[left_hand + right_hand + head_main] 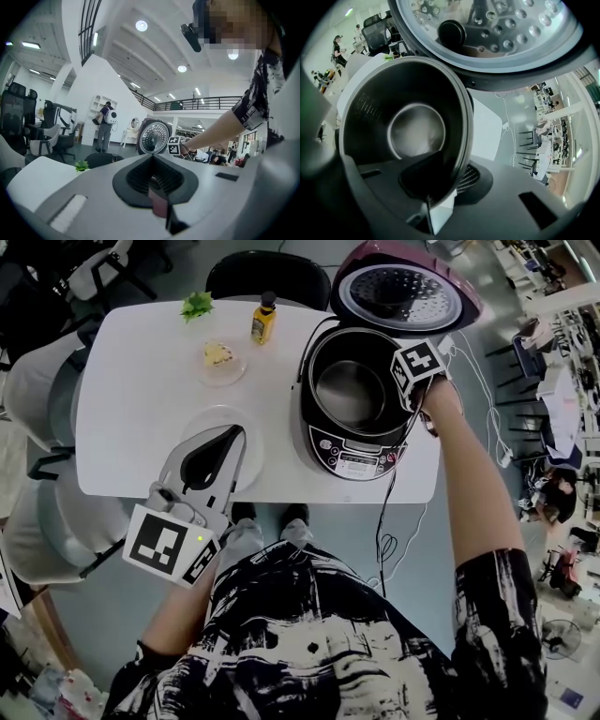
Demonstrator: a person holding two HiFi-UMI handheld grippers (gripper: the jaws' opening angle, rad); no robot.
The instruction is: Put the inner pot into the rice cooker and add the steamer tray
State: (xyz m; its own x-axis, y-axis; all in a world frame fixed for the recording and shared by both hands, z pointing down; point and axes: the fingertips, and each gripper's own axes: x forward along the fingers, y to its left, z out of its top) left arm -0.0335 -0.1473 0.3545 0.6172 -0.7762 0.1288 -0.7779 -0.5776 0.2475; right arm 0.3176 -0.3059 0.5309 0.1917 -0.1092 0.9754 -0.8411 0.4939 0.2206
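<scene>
The rice cooker point(352, 460) stands on the right of the white table point(131, 409), its lid point(398, 292) raised at the back. The dark inner pot point(352, 390) sits inside it. My right gripper point(410, 412) points down at the pot's right edge and is shut on the rim; in the right gripper view the rim point(461, 140) runs between the jaws of the right gripper point(436, 199). My left gripper point(232, 439) lies level over a white round tray point(192, 427) near the table's front edge. In the left gripper view the left gripper point(152, 157) looks shut with nothing between its jaws.
At the back of the table are a small plate of food point(220, 360), a yellow bottle point(264, 320) and a green sprig point(197, 306). The cooker's cord point(384, 521) hangs off the front edge. Chairs stand at the left and behind.
</scene>
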